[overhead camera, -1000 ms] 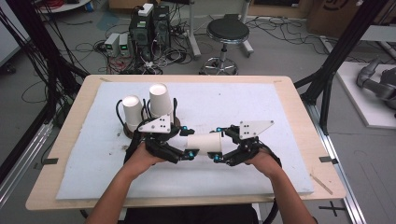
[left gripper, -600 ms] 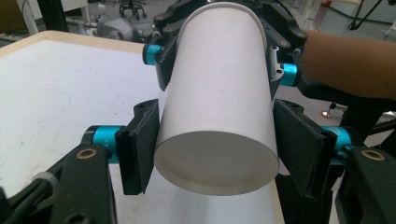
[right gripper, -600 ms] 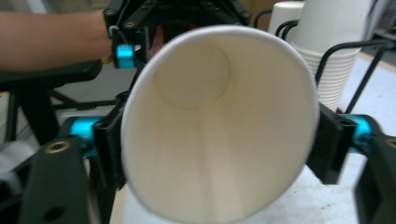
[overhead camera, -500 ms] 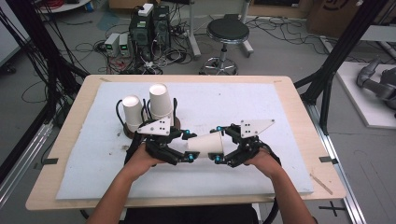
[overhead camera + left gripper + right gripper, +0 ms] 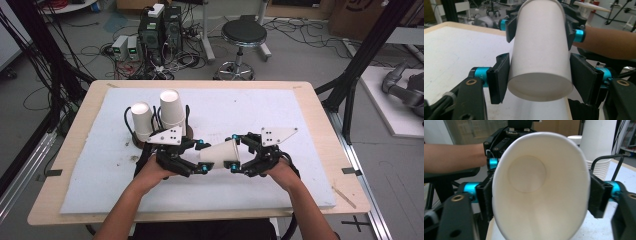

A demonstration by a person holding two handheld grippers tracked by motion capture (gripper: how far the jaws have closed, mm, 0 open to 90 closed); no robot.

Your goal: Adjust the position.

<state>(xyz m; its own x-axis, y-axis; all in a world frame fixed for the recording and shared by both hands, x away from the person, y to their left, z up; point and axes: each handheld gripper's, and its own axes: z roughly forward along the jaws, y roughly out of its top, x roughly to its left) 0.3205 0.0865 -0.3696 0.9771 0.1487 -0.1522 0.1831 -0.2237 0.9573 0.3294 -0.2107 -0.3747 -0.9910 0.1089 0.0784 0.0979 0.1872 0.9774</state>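
A white paper cup (image 5: 222, 152) lies on its side in the air between my two grippers, low over the white mat (image 5: 280, 110). My left gripper (image 5: 202, 156) flanks its closed base. In the left gripper view both pads (image 5: 500, 77) lie against the base of the cup (image 5: 541, 50); these jaws have just been opening. My right gripper (image 5: 234, 152) is shut on the open rim. In the right gripper view its pads (image 5: 596, 195) squeeze the mouth of the cup (image 5: 539, 195) into a tall oval; these jaws have just been closing.
Two stacks of upside-down white cups (image 5: 141, 120) (image 5: 172, 112) stand on a dark holder just behind the left gripper; one stack (image 5: 599, 145) rises close at the right gripper view's right. The mat lies on a wooden table (image 5: 320, 100). A stool (image 5: 245, 35) and cables are on the floor beyond.
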